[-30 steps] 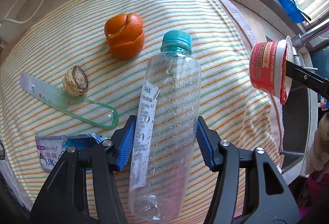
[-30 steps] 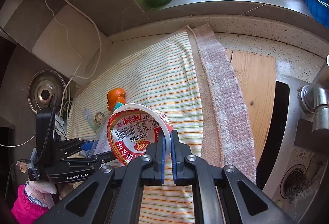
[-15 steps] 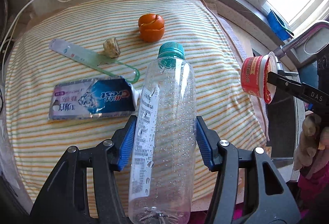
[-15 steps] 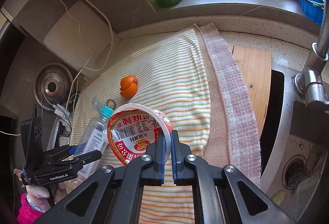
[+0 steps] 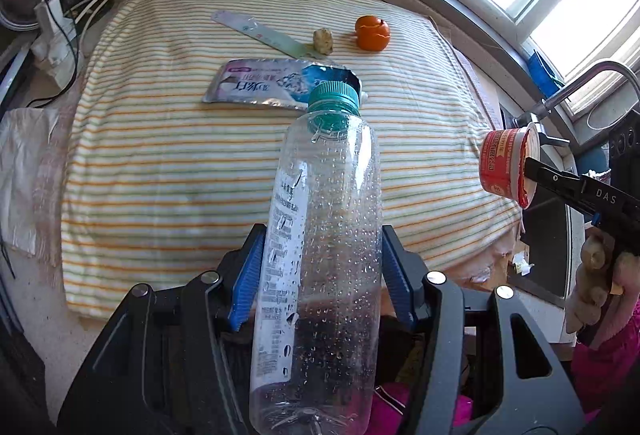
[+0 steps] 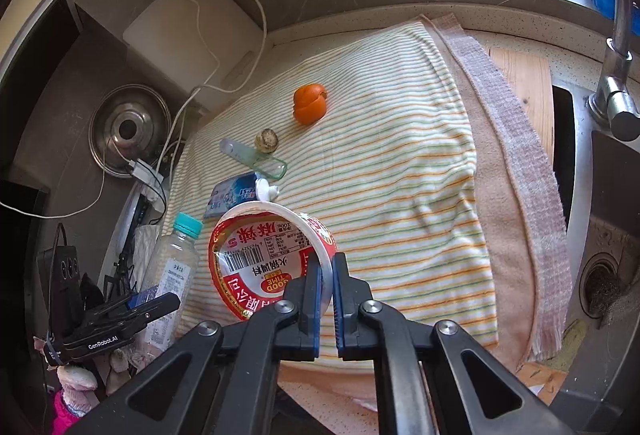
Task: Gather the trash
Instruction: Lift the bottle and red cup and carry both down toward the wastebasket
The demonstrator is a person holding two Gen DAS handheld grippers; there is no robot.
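Left gripper (image 5: 322, 267) clamped on clear bottle (image 5: 324, 255); right gripper (image 6: 327, 285) pinched shut on red cup (image 6: 264, 259) rim, both above striped towel (image 6: 392, 171).

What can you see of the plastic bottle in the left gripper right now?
The plastic bottle is clear and empty apart from droplets beading its inner wall. A teal screw cap is on, and a white printed label runs down one side. The left gripper clamps it around mid-body between its blue pads, cap pointing away from the camera. It is lifted off the striped cloth, and nothing but the pads touches it. In the right wrist view it hangs beyond the cloth's left edge.
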